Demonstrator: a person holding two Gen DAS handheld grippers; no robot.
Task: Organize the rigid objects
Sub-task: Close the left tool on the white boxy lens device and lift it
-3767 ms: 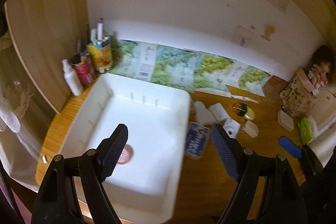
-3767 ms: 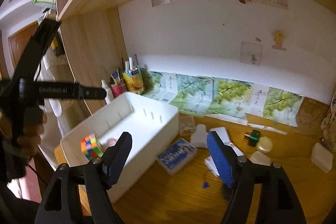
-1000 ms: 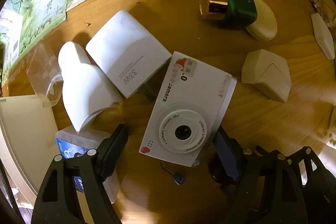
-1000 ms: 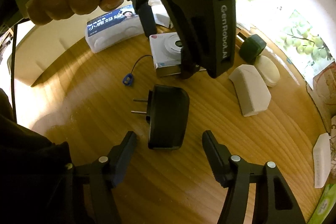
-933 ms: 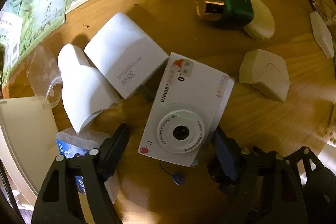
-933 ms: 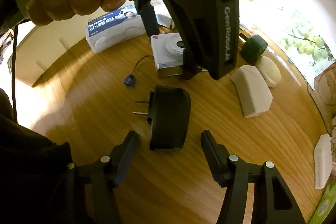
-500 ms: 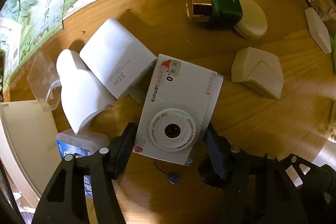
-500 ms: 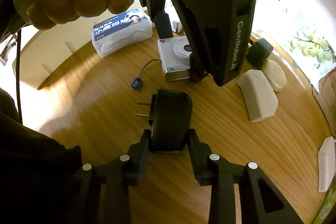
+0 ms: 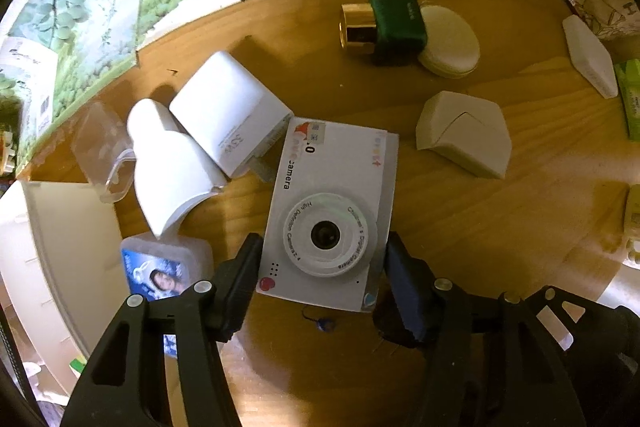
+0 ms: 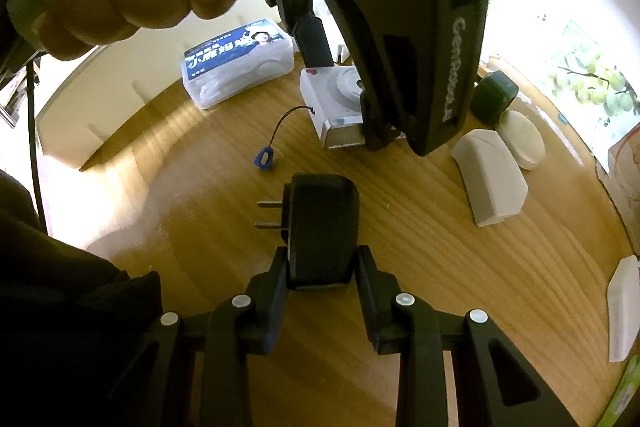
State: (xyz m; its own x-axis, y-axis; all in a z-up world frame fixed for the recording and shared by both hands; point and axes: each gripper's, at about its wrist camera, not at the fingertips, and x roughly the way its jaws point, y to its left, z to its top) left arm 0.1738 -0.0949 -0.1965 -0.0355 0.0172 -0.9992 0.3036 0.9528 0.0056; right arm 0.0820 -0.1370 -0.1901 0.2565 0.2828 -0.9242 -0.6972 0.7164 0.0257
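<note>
A white children's camera (image 9: 332,211) lies lens-up on the wooden desk; it also shows in the right wrist view (image 10: 334,103). My left gripper (image 9: 320,271) is shut on its near end, one finger on each side. A black plug adapter (image 10: 320,227) lies on the desk with its two prongs pointing left. My right gripper (image 10: 322,267) is shut on its near end. The left gripper's body and the hand holding it fill the top of the right wrist view.
A white bin (image 9: 52,247) stands at the left, a blue-labelled tissue pack (image 9: 156,271) beside it. Two white chargers (image 9: 228,115), a green bottle with gold cap (image 9: 384,23), a cream compact (image 9: 448,47) and a beige case (image 9: 464,135) lie beyond the camera.
Both grippers have closed: the left one onto the white camera, the right one onto the black plug adapter. Both have moved a little forward over their objects.
</note>
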